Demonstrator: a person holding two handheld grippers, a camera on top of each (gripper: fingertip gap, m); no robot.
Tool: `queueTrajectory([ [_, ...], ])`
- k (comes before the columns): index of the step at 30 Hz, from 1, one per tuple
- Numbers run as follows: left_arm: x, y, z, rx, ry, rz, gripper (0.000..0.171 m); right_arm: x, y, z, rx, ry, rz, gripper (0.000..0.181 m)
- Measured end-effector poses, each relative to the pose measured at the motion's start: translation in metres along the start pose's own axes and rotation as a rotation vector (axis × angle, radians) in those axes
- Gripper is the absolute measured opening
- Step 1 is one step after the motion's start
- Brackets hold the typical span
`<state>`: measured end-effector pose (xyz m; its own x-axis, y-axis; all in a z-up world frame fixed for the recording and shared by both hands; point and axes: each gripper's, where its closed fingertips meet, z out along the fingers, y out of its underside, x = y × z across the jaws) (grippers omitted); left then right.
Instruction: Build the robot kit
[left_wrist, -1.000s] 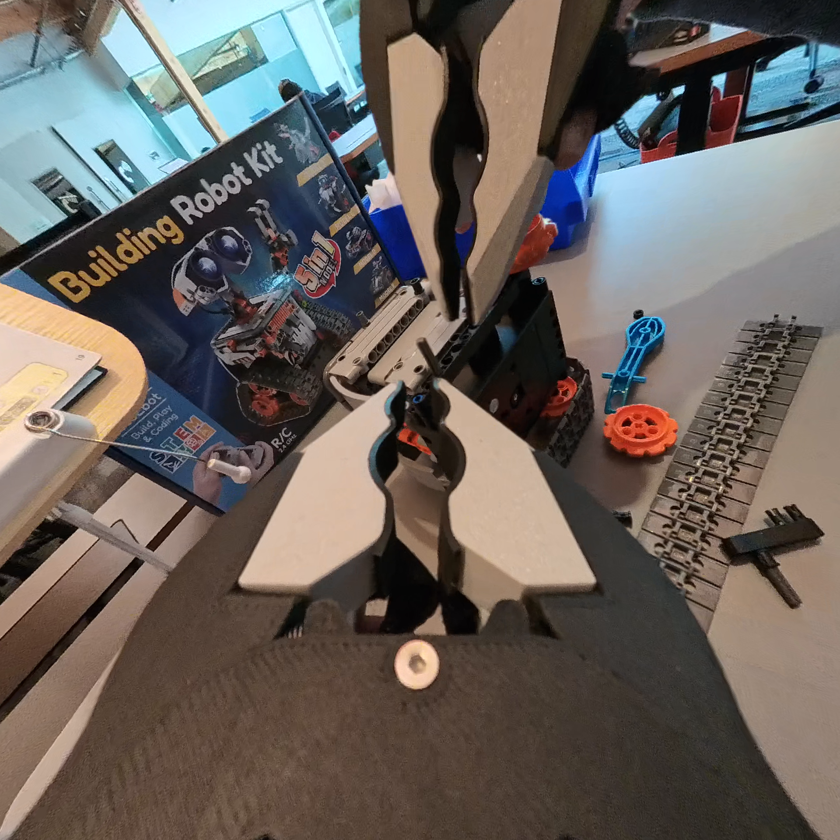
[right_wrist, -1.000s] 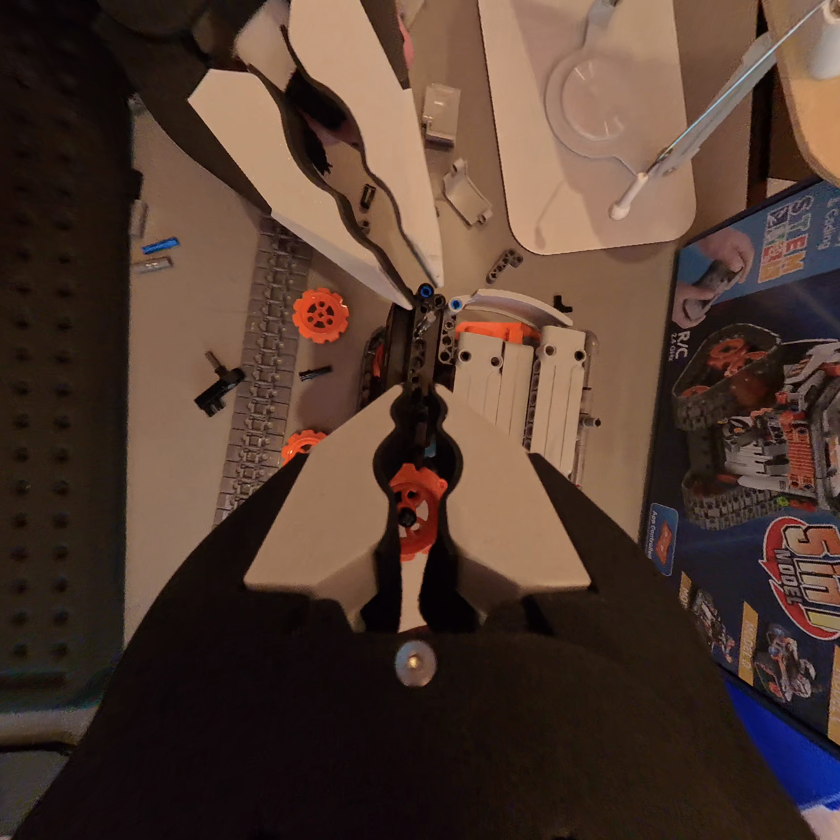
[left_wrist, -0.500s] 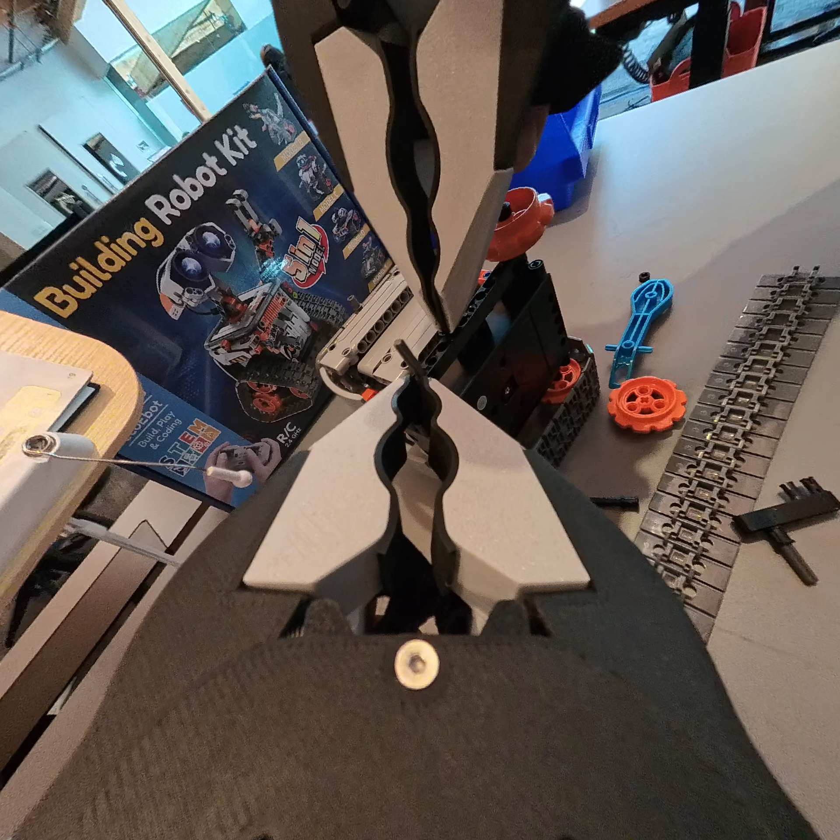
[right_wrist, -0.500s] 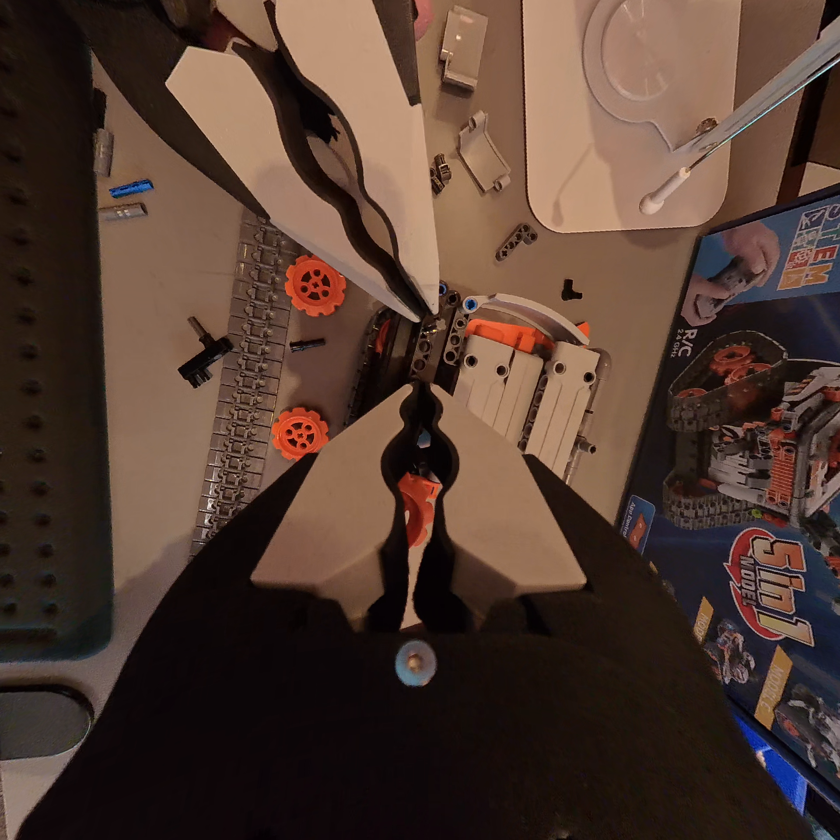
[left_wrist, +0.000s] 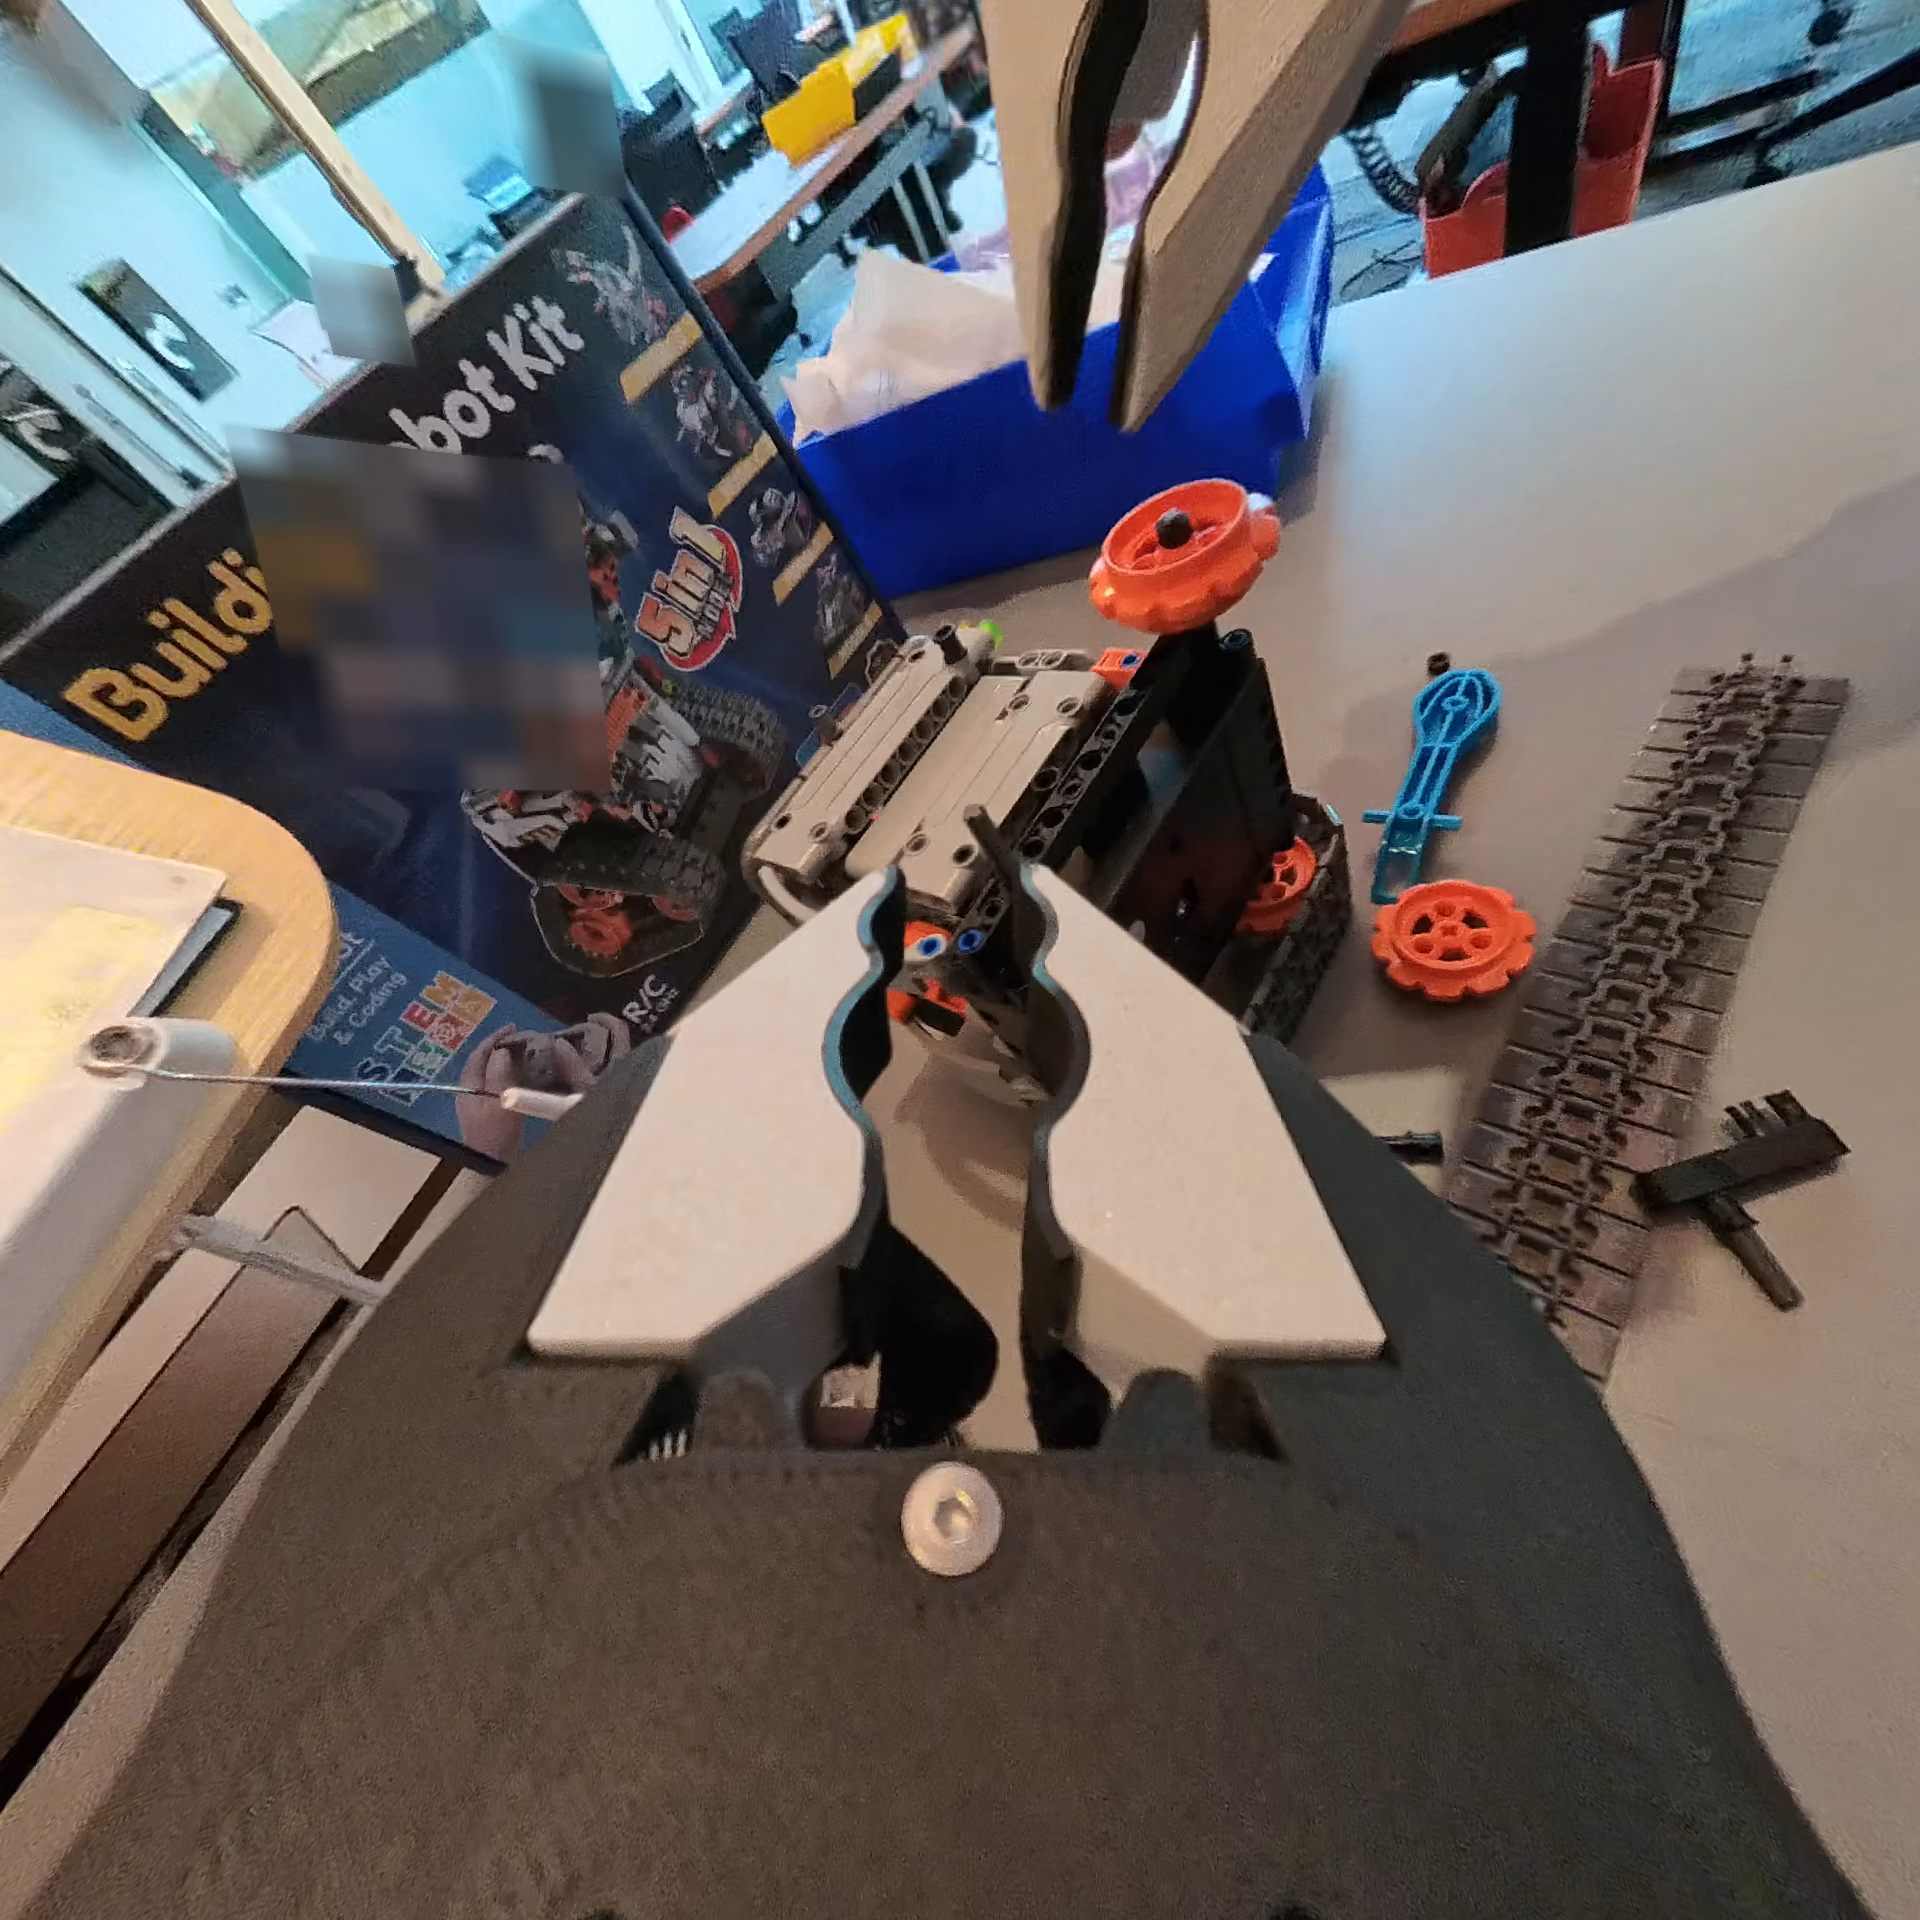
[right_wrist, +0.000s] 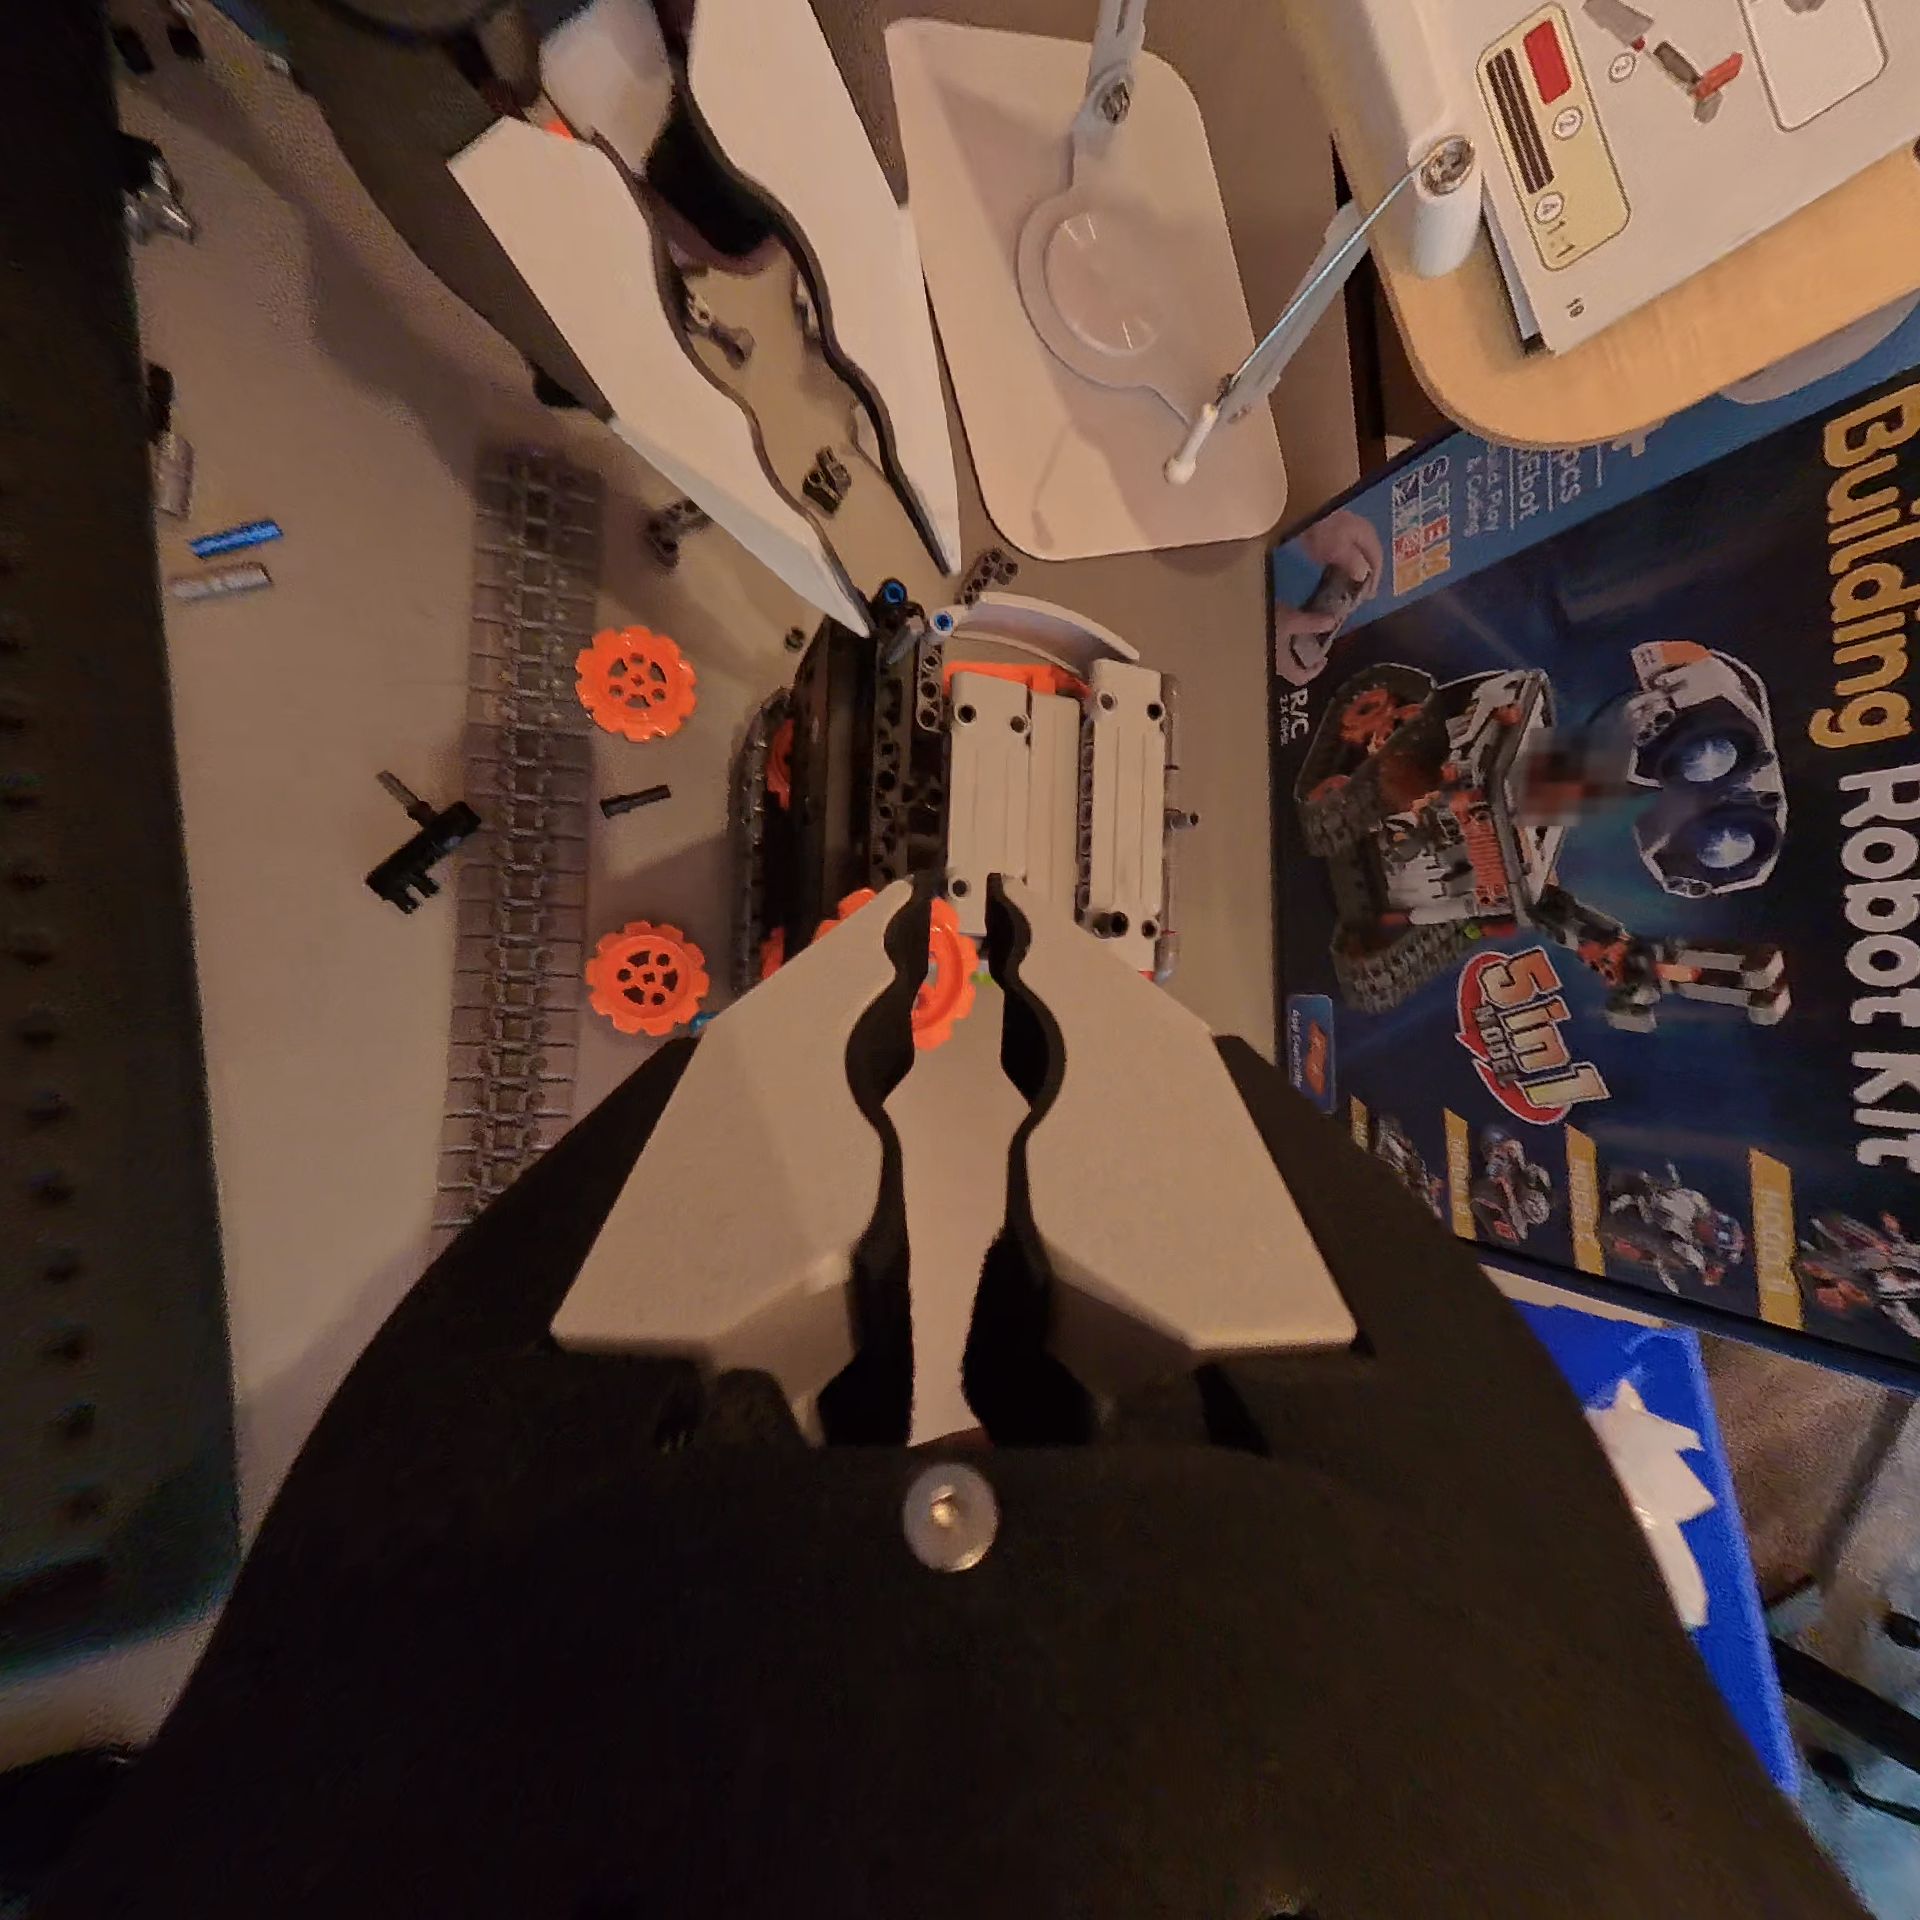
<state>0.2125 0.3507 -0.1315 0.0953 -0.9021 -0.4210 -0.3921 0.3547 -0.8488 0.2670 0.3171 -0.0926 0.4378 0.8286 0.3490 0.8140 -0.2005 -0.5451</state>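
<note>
Orange stands out first: a toothed orange wheel (left_wrist: 1179, 566) sits on a black pin at the top of the half-built model (left_wrist: 935, 758), which lies on its side on the grey table (left_wrist: 1610, 468). The left gripper (left_wrist: 956, 894) has its fingers slightly spread, tips on either side of the model's near end, where a thin black axle (left_wrist: 992, 847) sticks up beside the right-hand finger. The right gripper (right_wrist: 951, 883) hangs above the model's far end with its fingers apart and nothing between them, clear of the wheel.

To the right of the model lie a blue lever tool (left_wrist: 1439, 748), a loose orange wheel (left_wrist: 1449, 935), a grey track strip (left_wrist: 1662, 935) and a small black part (left_wrist: 1745, 1153). The kit box (left_wrist: 707, 665) leans to the model's left, and a blue bin (left_wrist: 1039, 488) stands behind it.

As I judge it, the wheel looks only lightly seated, so a knock from above could tip it off its pin. The model rests on a narrow side with no firm grip on it, and a sideways push might roll it onto the loose parts. The thin axle could bend or pop out if the fingers close askew.

Whether the left fingers touch the axle or merely flank it is hard to make out. The gripper body hides the model's near underside, and the right gripper is cut off at the top of the left wrist view
</note>
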Motion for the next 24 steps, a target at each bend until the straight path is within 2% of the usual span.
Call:
queueTrajectory([
  [3, 0.005, 0.004, 0.004, -0.01, 0.026, 0.004, 0.015, -0.012, 0.0, 0.008, 0.019, -0.017, 0.004, 0.002],
  [7, 0.011, 0.007, 0.008, -0.046, 0.039, 0.012, 0.013, -0.017, 0.007, 0.038, -0.056, -0.014, -0.027, 0.0],
  [11, 0.014, 0.006, 0.006, -0.085, 0.008, 0.03, 0.012, -0.023, 0.012, 0.049, -0.121, -0.052, -0.051, 0.0],
  [16, 0.021, 0.003, 0.003, -0.09, 0.018, 0.02, 0.009, -0.025, 0.014, 0.046, -0.129, -0.072, -0.049, 0.0],
  [18, 0.029, 0.0, 0.001, -0.082, 0.049, -0.002, 0.008, -0.018, 0.009, 0.039, -0.097, 0.005, -0.051, 0.002],
  [21, 0.035, -0.001, -0.001, -0.098, 0.023, 0.022, 0.011, -0.02, 0.003, 0.015, -0.008, 0.065, -0.008, 0.005],
  [24, 0.045, -0.003, -0.002, -0.088, 0.013, 0.052, 0.022, -0.011, 0.014, 0.002, 0.052, 0.138, 0.064, 0.014],
])
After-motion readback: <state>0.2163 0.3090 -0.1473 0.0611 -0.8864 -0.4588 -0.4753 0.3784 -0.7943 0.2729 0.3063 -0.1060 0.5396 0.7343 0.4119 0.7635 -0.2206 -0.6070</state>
